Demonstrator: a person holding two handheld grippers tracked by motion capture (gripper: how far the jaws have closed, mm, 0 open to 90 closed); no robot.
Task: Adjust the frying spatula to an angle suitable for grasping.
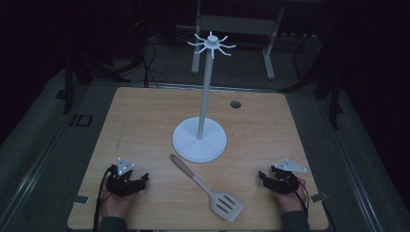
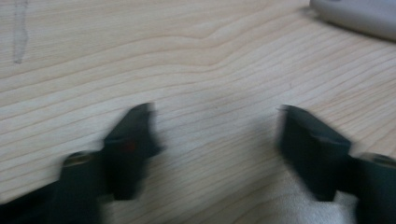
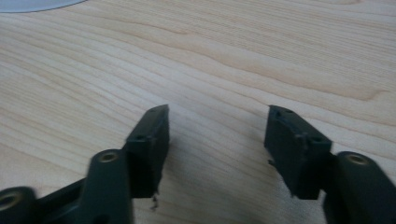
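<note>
High view: spatula lying between two spread claws, rack standing behind it.

The wooden tabletop (image 1: 145, 111) is seen carrying a white hook rack (image 1: 199, 140) at its middle, with hook arms spread at the top of its pole. Just near of the rack's round base, the spatula (image 1: 207, 188) is laid diagonally, its wooden handle pointing far-left and its slotted blade near-right. The left claw (image 1: 143, 180) and the right claw (image 1: 261, 176) are each rested at a near corner, jaws spread and nothing pinched, well apart from the spatula. The handle is judged the better place to be gripped, squarely across its width, so that the blade is kept level and the handle's end left free, should the spatula be meant for a hook.
</note>
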